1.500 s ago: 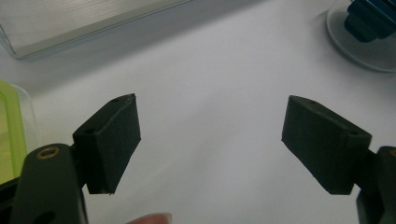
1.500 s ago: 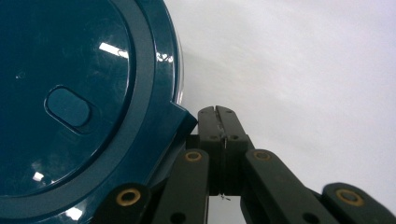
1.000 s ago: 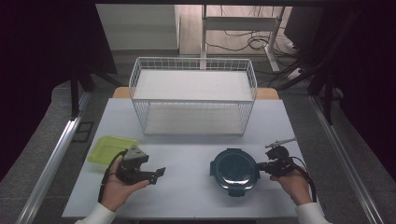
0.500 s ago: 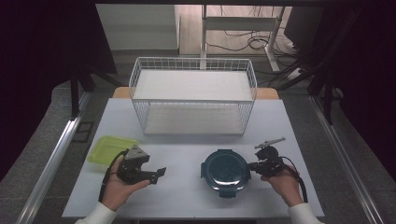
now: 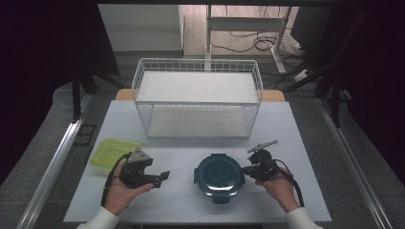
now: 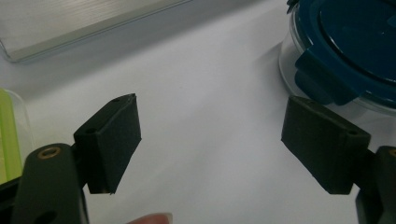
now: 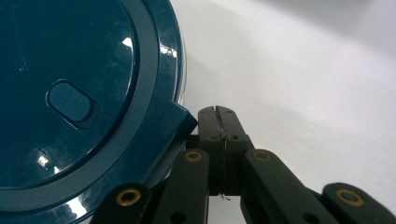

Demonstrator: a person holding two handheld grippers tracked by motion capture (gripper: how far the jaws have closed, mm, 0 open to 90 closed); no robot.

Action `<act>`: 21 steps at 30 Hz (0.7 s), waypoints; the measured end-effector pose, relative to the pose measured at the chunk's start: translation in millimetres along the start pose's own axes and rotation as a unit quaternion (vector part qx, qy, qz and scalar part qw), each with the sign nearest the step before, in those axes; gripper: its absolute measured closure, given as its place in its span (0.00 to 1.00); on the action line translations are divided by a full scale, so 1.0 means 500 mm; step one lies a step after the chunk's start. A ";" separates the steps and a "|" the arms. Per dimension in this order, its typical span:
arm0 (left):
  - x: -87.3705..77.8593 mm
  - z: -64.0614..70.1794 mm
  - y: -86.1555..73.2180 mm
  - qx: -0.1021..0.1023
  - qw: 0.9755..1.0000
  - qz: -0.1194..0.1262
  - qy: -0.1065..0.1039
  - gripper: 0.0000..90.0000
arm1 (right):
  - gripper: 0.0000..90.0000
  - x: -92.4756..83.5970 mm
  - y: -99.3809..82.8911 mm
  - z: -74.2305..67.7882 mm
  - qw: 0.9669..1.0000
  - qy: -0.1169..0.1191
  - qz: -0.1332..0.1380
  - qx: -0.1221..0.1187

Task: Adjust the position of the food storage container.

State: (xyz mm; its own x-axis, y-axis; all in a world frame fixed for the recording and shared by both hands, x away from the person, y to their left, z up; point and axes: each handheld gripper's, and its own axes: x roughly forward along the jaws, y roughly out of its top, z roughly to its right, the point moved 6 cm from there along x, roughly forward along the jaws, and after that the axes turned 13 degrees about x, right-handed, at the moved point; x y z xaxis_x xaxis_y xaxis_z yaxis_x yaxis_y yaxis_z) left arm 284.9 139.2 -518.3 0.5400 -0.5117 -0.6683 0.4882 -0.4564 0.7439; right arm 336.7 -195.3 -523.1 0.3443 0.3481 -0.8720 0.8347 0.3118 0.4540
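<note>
A lab-style recording station: a plain white table [image 5: 191, 200] stands on grey flooring, flanked by metal rails [image 5: 57, 162] and dark curtains [image 5: 43, 57]. Loose cables [image 5: 258, 45] trail across the floor behind it, beneath a white desk frame [image 5: 248, 24].

Both forearms came in over the near edge of the tabletop [image 5: 305, 124], white cuffs showing. The left hand [image 5: 122, 191] lay palm-up near the near-left corner, cradling the left gripper [image 5: 162, 177], whose jaws stood wide apart with nothing between them, pointing rightward. The right hand [image 5: 281, 187] held the right gripper [image 5: 244, 169] low toward the near-right part, jaws pressed together, pointing leftward.
</note>
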 end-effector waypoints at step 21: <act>0.004 0.001 -0.001 0.000 1.000 -0.003 0.001 0.22 | 0.99 0.024 0.009 -0.061 0.999 0.017 0.001 -0.027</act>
State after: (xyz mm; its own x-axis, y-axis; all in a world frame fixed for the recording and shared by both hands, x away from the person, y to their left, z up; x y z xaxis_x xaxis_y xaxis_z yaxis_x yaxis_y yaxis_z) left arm 285.3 138.1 -520.1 0.5379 -0.5072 -0.6733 0.4918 -0.4599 0.7394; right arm 331.3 -162.6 -526.1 0.3301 0.3785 -0.8648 0.8091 0.3585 0.4657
